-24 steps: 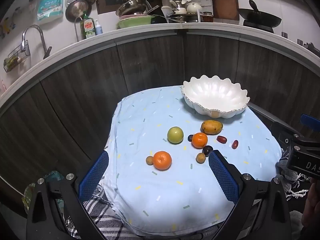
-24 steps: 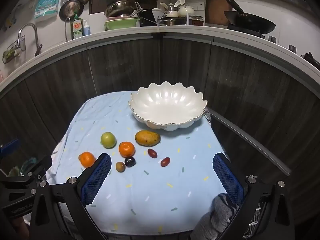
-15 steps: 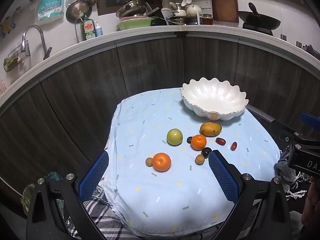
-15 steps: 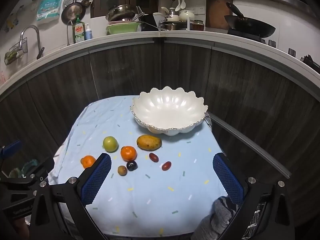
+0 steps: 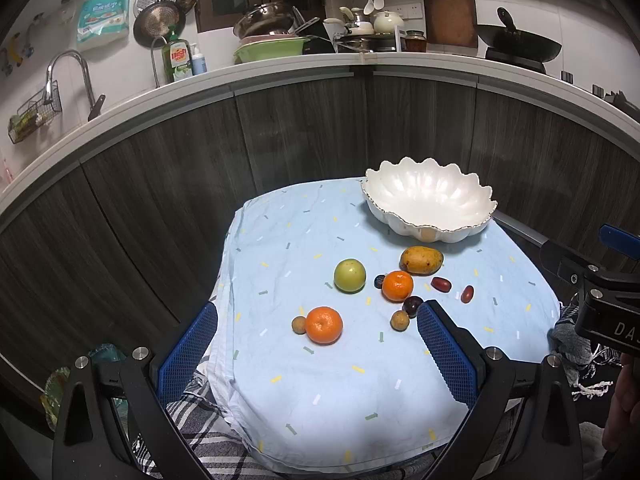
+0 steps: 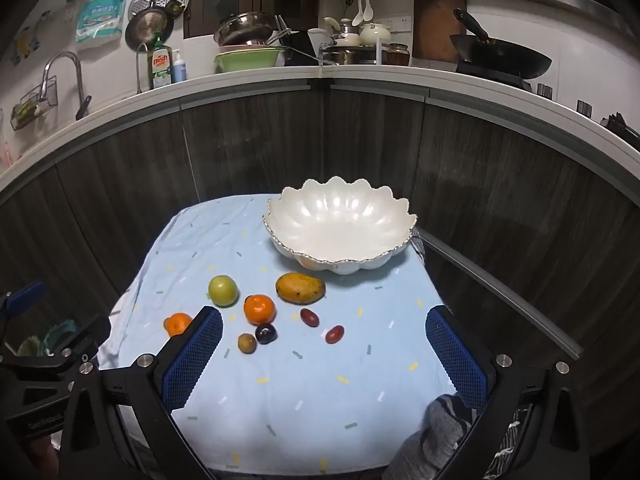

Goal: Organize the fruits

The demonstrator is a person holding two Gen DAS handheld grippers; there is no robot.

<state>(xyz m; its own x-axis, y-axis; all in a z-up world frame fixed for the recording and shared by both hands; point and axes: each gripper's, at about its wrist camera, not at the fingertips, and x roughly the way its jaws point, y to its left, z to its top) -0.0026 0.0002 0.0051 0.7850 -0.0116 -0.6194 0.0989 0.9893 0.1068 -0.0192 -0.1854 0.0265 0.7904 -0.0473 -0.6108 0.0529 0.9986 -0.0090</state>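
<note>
While both tools hang over the near edge of the tabletop (image 5: pixel 280 420), tipped downward, the left hand-held gripper (image 5: pixel 316 352) stands wide apart with nothing between its blue pads, and the right hand-held gripper (image 6: pixel 324 354) is spread just as wide and holds nothing either. Nearest the left one, toward the left edge of the pale blue cloth, lies a near tangerine (image 5: pixel 324 325) with a small brown fruit (image 5: pixel 298 325) touching its left side. Further in sits a green apple (image 5: pixel 349 275). To its right a second tangerine (image 6: pixel 259 309) lies mid-cloth, with a dark plum (image 6: pixel 265 333) and a brown longan (image 6: pixel 247 343) just in front of it. Two red dates (image 6: pixel 310 317) lie close together to the right of that cluster. Behind them a yellow mango (image 6: pixel 300 288) rests just in front of the white scalloped bowl (image 6: pixel 340 258), which stands at the far right corner with no fruit in it.
</note>
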